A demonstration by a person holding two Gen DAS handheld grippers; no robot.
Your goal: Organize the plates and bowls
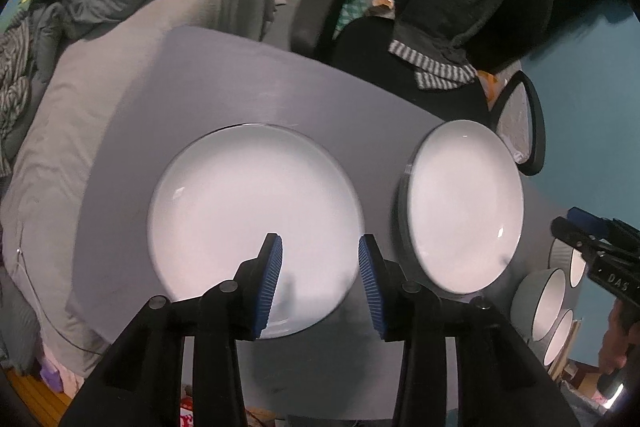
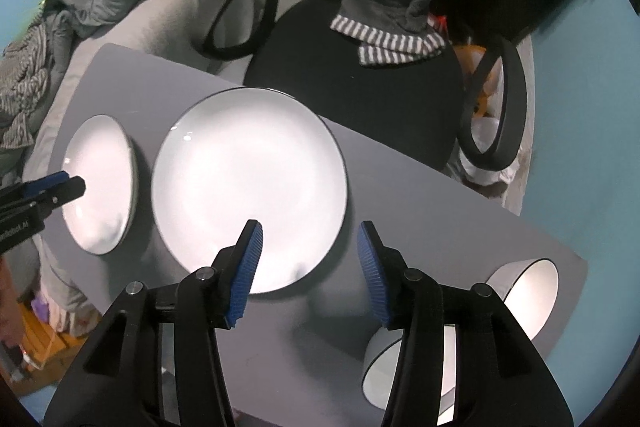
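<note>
Grey table (image 1: pixel 224 95) carries two white plates side by side, apart: left plate (image 1: pixel 256 227) directly ahead of and below the left gripper (image 1: pixel 320 279), right plate (image 2: pixel 248 203) ahead and slightly left of the right gripper (image 2: pixel 310 271); each gripper is nearer its own plate. Bowls (image 2: pixel 524 291) sit at the table's right corner, just beside the right gripper, so that arm is closer to them. Both grippers spread wide, blue pads (image 1: pixel 270 283) holding nothing.
</note>
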